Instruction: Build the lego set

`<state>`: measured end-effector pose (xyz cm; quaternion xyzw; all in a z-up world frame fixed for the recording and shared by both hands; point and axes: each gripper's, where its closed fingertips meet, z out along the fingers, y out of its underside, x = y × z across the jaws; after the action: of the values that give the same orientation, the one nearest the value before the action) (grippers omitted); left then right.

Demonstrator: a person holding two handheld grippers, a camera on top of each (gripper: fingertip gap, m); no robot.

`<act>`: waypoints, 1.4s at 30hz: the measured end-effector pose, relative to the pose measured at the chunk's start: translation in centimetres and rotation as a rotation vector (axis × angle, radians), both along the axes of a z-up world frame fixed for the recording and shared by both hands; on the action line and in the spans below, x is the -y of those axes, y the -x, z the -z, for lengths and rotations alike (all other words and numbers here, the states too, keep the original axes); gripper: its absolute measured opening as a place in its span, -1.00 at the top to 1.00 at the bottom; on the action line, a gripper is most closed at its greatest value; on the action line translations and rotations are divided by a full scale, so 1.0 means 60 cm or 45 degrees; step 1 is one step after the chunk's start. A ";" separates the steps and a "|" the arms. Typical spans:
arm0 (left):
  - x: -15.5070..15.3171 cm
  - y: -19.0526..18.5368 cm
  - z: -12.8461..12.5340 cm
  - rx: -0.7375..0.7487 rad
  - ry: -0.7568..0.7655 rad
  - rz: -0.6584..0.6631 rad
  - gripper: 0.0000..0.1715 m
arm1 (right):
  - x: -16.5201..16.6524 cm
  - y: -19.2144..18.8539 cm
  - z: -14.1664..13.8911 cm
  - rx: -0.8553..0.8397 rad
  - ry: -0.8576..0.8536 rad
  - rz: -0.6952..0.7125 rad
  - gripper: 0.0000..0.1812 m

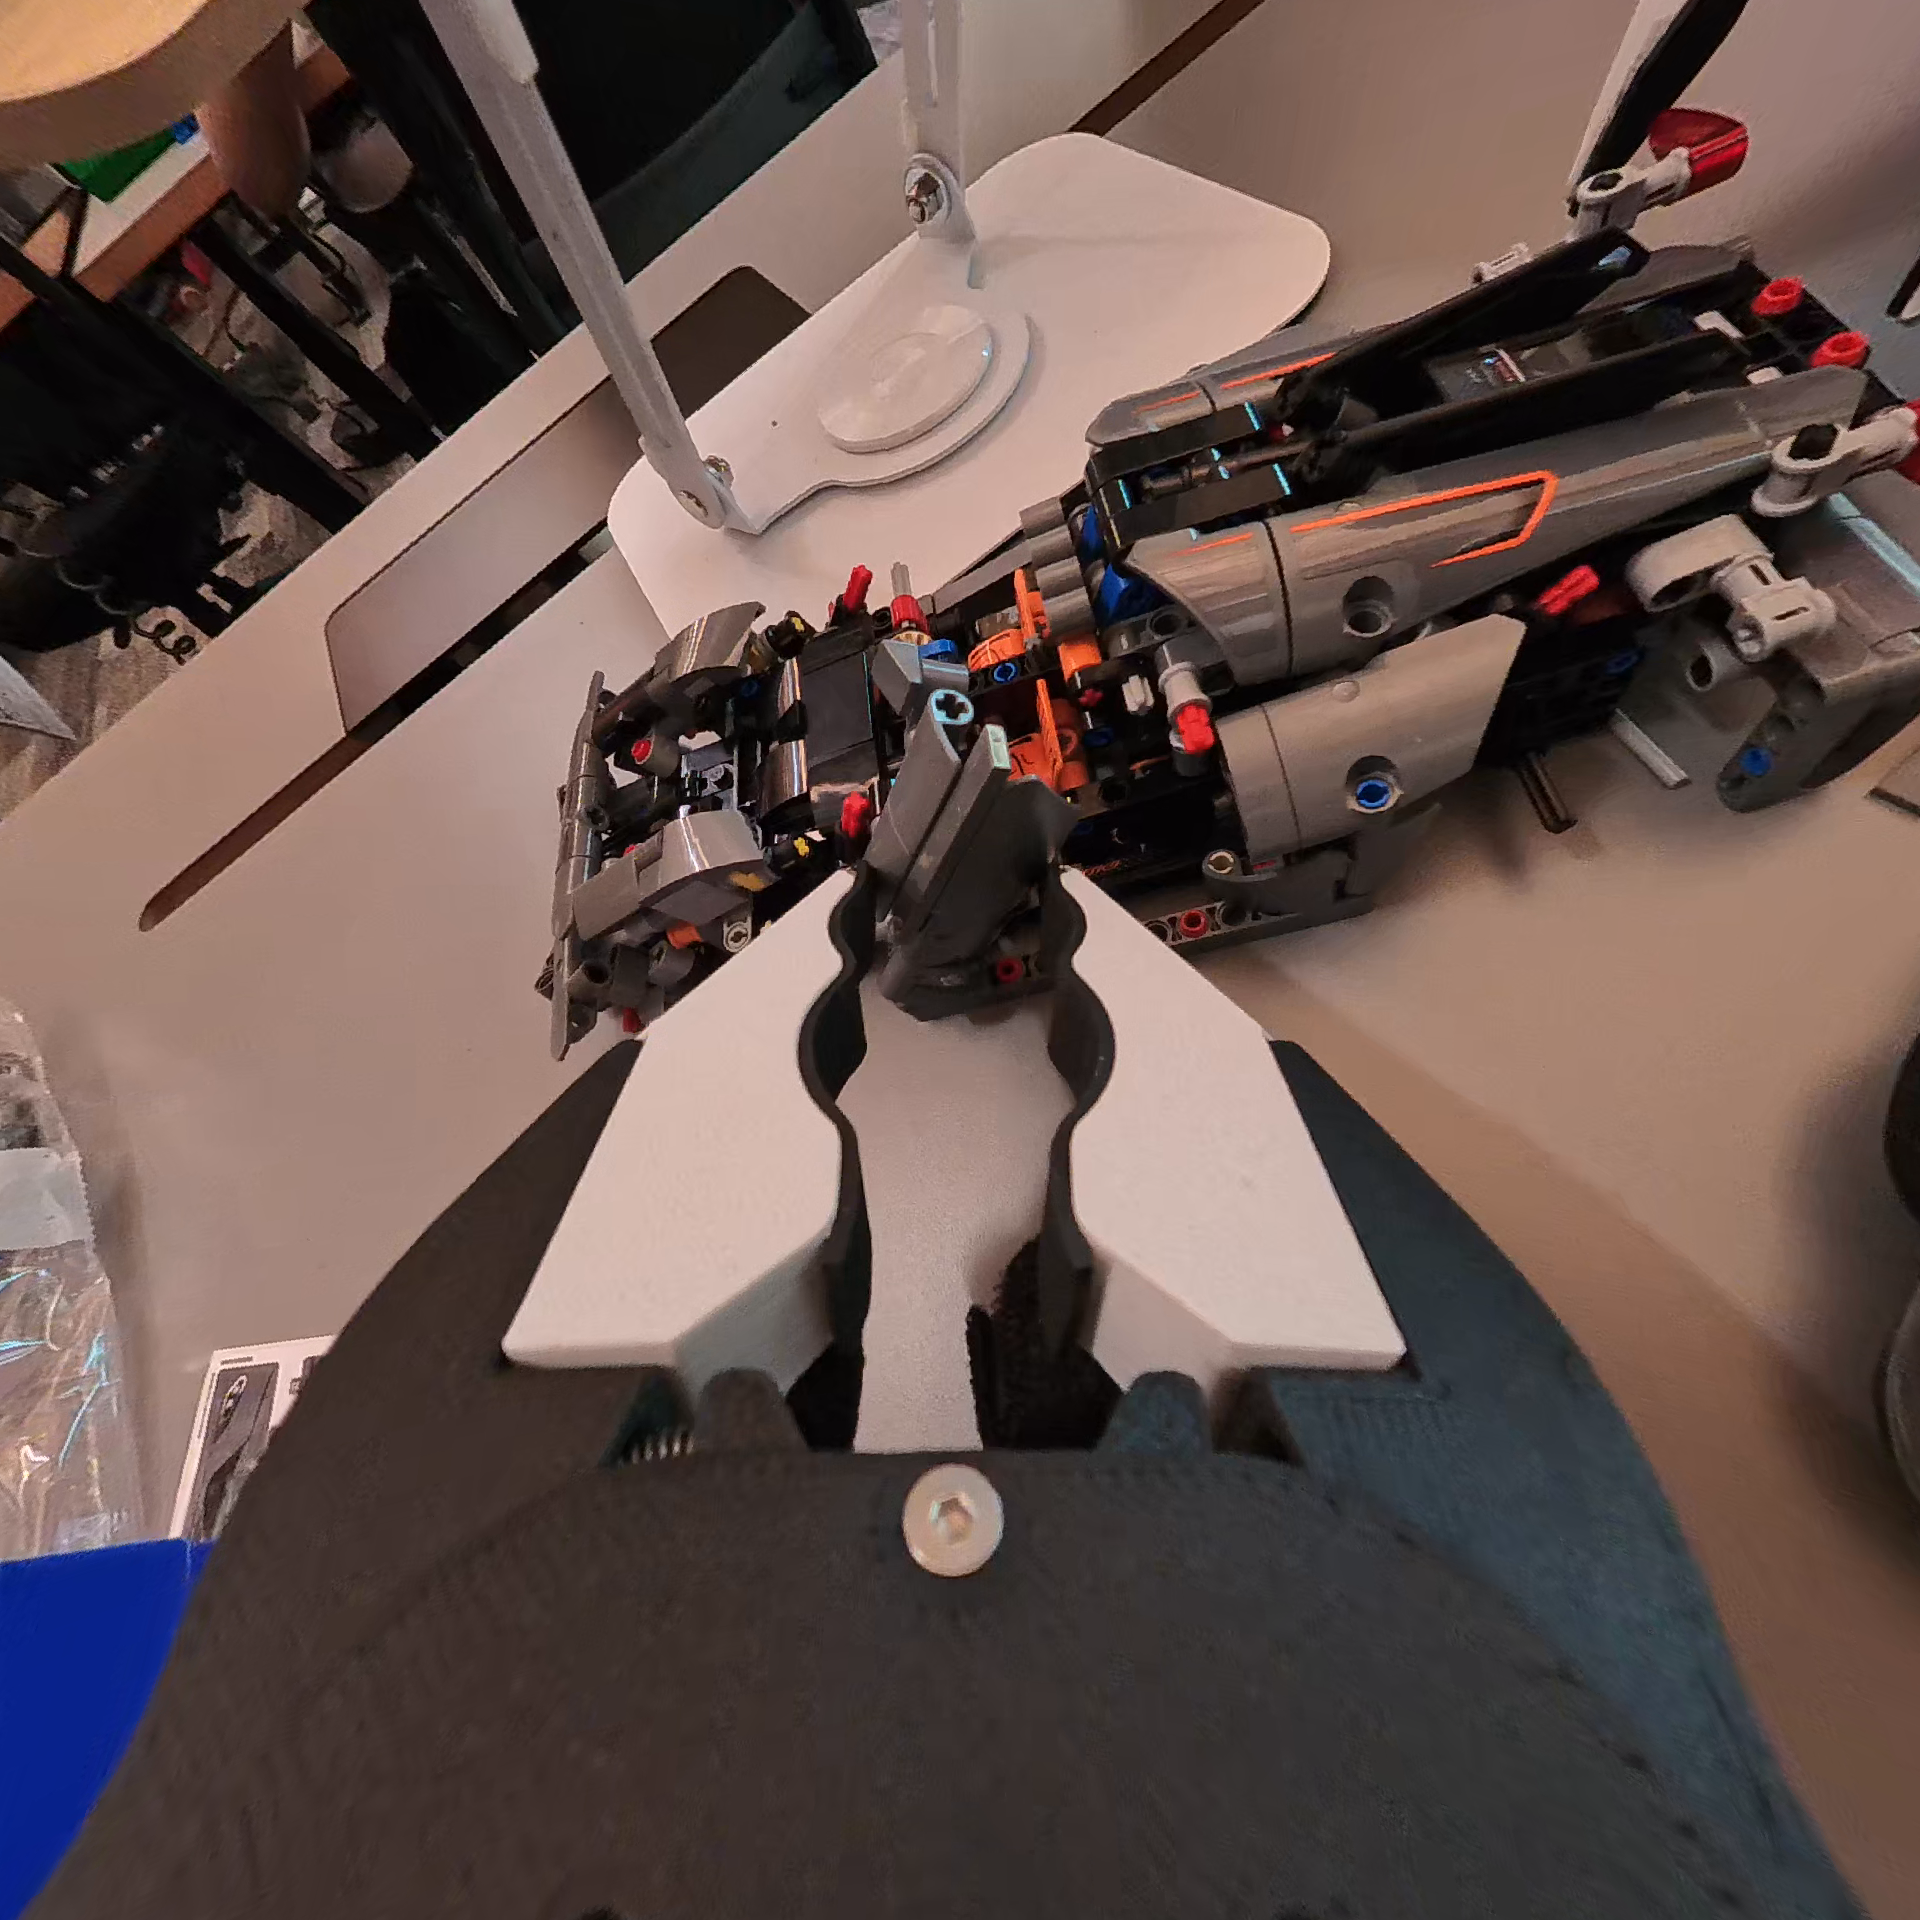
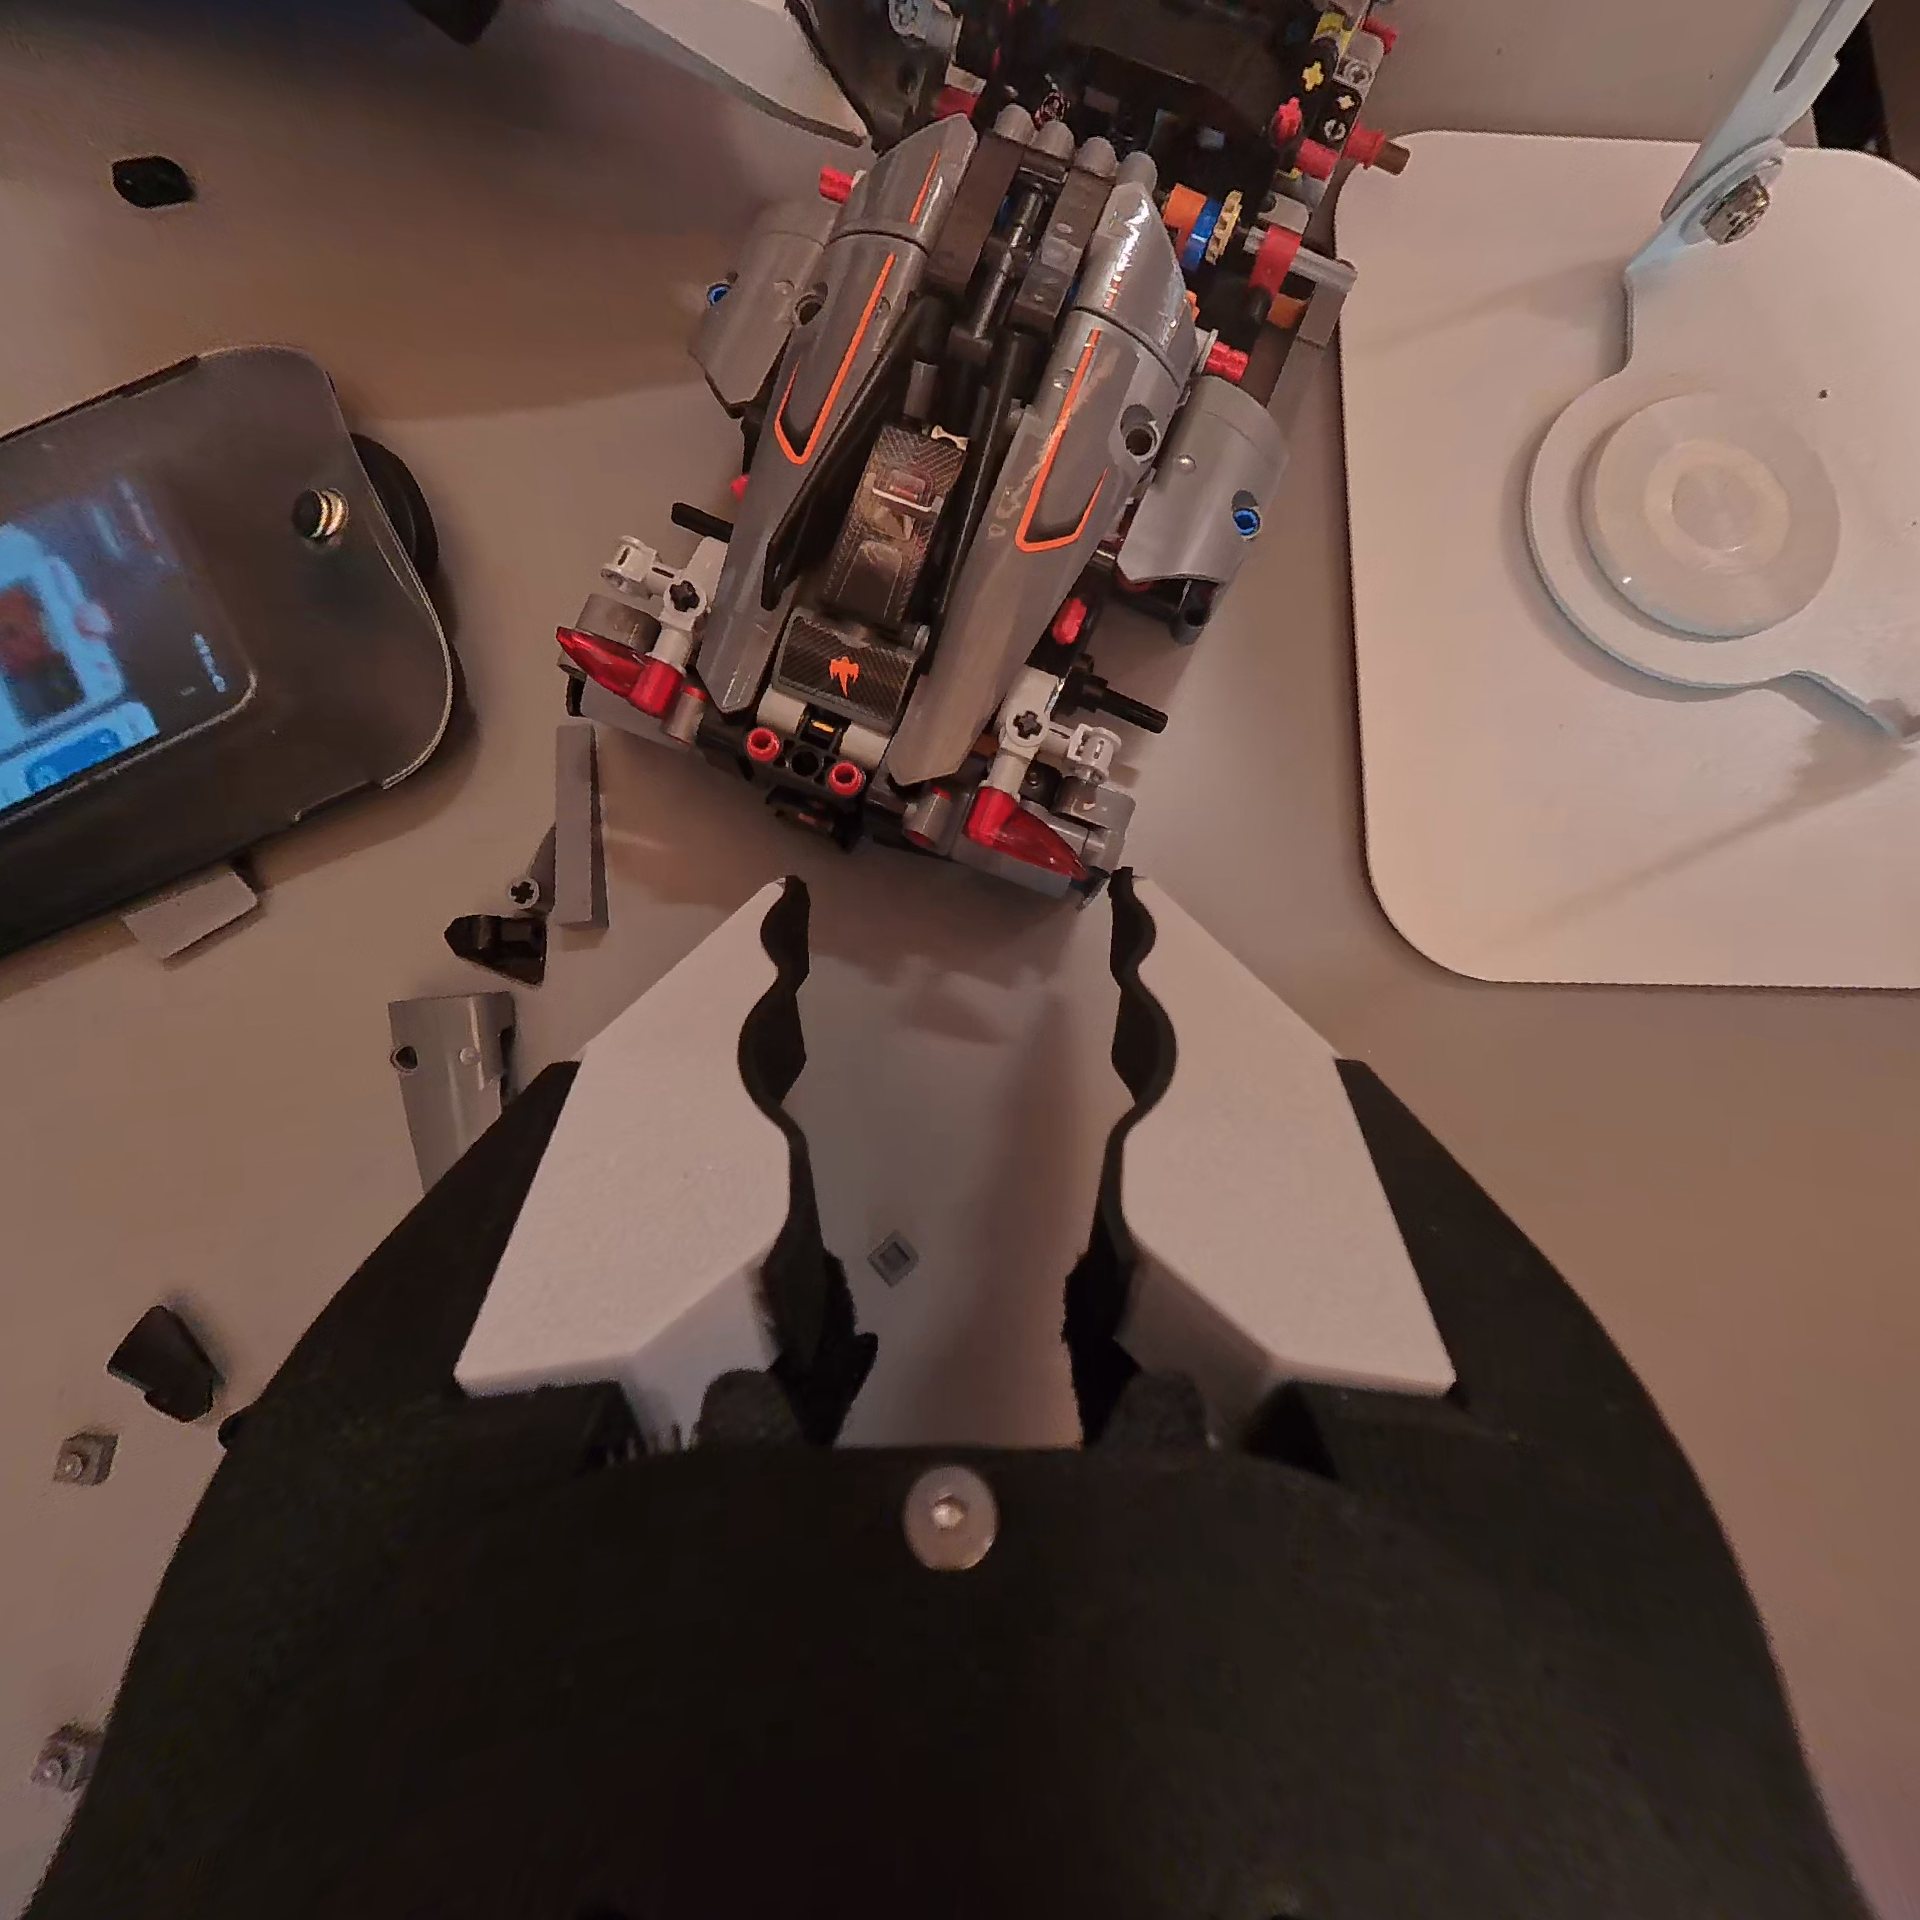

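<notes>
A grey, black and orange lego car [image 1: 1195, 644] lies on the light table, its open middle showing orange, blue and red parts. My left gripper [image 1: 956, 894] is shut on a dark grey lego sub-assembly [image 1: 951, 842] and holds it against the near side of the car's middle. In the right wrist view the car [image 2: 956, 468] points its rear with red tail pieces at me. My right gripper [image 2: 956, 894] is open and empty, just short of the car's rear. Loose grey panels [image 2: 577, 831] [image 2: 452, 1070] and black pieces [image 2: 499, 945] lie to its left.
A white lamp base [image 1: 966, 384] [image 2: 1662, 540] with its arm stands beside the car. A phone in a holder [image 2: 187, 623] lies at the left. Small grey and black pieces [image 2: 166, 1361] sit at the front left. Plastic bags [image 1: 52, 1299] and a booklet [image 1: 249, 1423] lie at the left. Spacing between my two grippers at the tips: around 20 cm.
</notes>
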<state>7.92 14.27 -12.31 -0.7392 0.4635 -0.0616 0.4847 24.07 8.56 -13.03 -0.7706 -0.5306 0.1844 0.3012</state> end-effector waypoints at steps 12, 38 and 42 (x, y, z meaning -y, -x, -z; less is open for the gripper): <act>-0.001 0.004 -0.001 0.103 0.086 -0.009 0.66 | 0.001 0.000 0.000 0.003 0.000 -0.002 0.37; 0.003 0.005 0.009 0.038 0.057 0.000 0.52 | 0.001 0.001 0.000 0.006 -0.003 -0.006 0.37; 0.004 0.002 0.007 -0.064 -0.024 0.012 0.50 | 0.001 0.001 0.001 0.008 -0.001 -0.008 0.37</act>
<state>7.80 14.02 -12.71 -0.7337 0.4796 -0.0410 0.4795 23.99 8.47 -13.09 -0.7694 -0.5339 0.1827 0.2993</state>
